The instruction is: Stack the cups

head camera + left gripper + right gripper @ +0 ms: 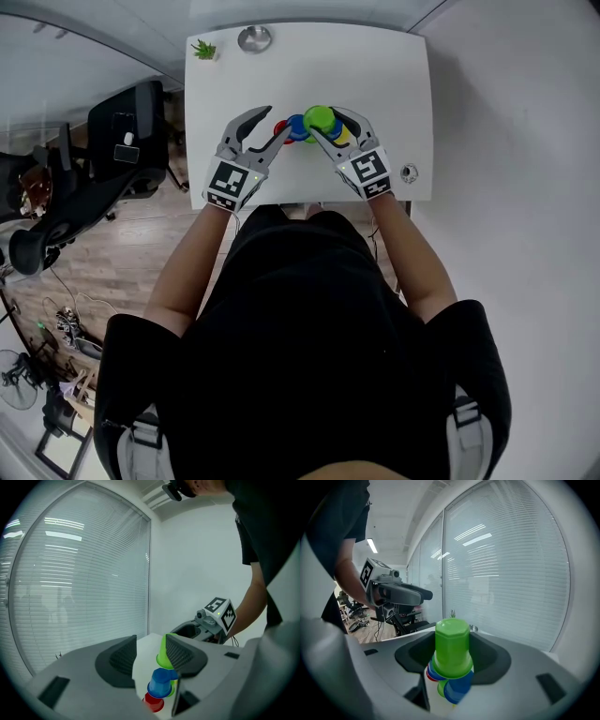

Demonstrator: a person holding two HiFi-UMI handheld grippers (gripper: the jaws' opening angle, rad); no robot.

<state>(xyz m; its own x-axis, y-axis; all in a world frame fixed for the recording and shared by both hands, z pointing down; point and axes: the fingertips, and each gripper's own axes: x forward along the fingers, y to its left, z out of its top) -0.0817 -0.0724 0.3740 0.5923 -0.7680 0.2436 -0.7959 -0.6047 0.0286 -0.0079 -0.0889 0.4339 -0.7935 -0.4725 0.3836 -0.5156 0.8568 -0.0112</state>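
Right tongs (452, 654) clamped on inverted green cup (452, 641), left tongs (150, 658) parted, empty, blue cup (161, 684) just beyond

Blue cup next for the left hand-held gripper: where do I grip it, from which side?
I'd grip the blue cup across its tapered wall, above the flared rim, coming from the left hand-held gripper's own side. It stands upside down, rim at the bottom, and the green cup crowds its far side.
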